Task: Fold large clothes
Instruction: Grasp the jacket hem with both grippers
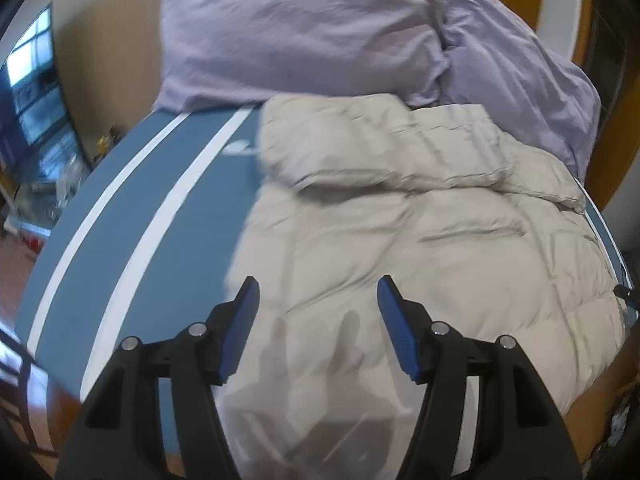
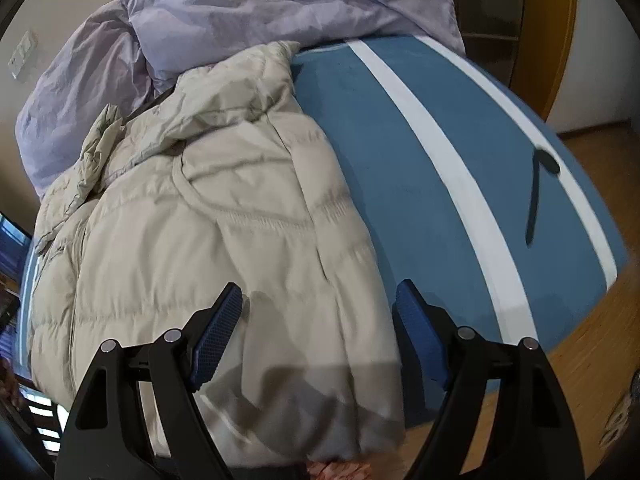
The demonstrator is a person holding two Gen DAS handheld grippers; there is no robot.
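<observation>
Your work surface is a blue mattress [image 1: 132, 216] with two white stripes [image 1: 160, 216] running along its length, and it fills most of both wrist views. Piled at its far end you have lilac bedding [image 1: 304, 40], bunched into soft folds against the wall.

The thing you are folding, a beige quilted puffer jacket [image 1: 420, 240], lies spread on the mattress just in front of that bedding, its far edge touching the lilac cloth. In the left wrist view it covers the right half of the mattress, with one part folded across the top. In the right wrist view the same jacket [image 2: 208, 220] sits to the left, its curved stitched seam showing, and the bare blue mattress [image 2: 420, 160] lies to its right.

Your left gripper [image 1: 318, 284] hangs above the near part of the jacket with its jaws standing well apart and nothing between the blue pads [image 1: 240, 328]; the cloth lies below them, not pinched. Your right gripper [image 2: 318, 290] is spread wide too, straddling the jacket's right edge: the left pad [image 2: 216, 336] is over the beige fabric, the right pad is over blue mattress, and neither presses on anything.

A small dark strap-like object [image 2: 538, 196] lies on the mattress near its right edge, well apart from the jacket.
</observation>
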